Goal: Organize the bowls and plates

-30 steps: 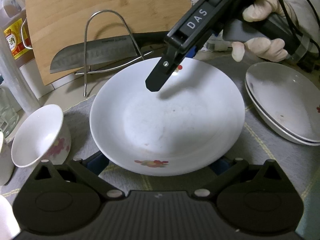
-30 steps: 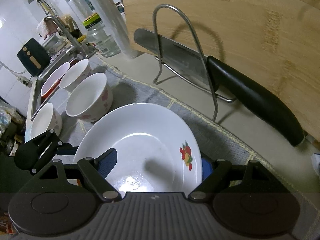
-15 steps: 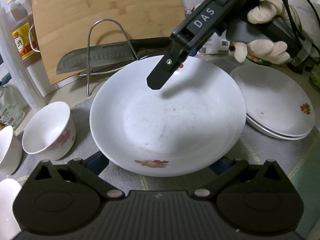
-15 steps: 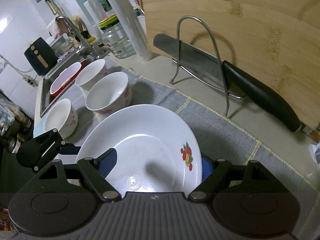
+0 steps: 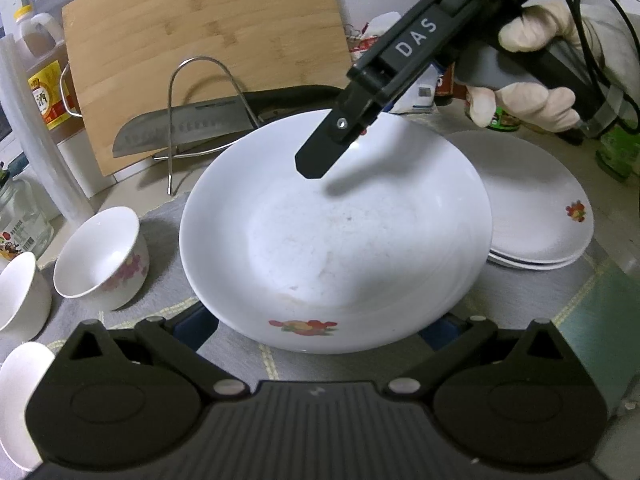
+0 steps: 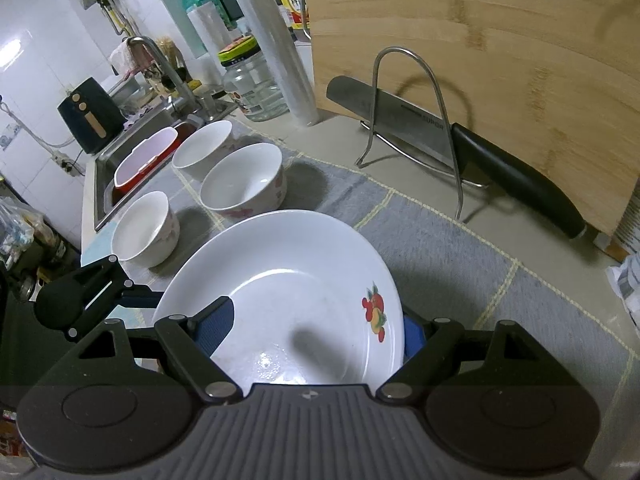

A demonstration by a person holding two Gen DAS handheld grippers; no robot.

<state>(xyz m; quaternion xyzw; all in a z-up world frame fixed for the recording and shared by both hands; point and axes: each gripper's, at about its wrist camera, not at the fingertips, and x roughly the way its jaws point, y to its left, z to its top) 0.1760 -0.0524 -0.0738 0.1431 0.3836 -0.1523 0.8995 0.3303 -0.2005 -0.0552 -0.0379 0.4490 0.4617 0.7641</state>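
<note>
White porcelain, the plate (image 5: 336, 240) hung above the worktop (image 6: 460, 256) with both my jaws clenched on opposite rims, the stack of plates (image 5: 536, 216) lying just right, nearer my right gripper (image 5: 320, 160).

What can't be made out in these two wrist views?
- Left hand-held gripper pads: left wrist view, hidden beneath the plate.
- Stacked plates: count unclear, held plate overlaps them.
- Knife brand print: right wrist view, too small.
- Right hand-held gripper: right pad mostly behind the plate rim.
</note>
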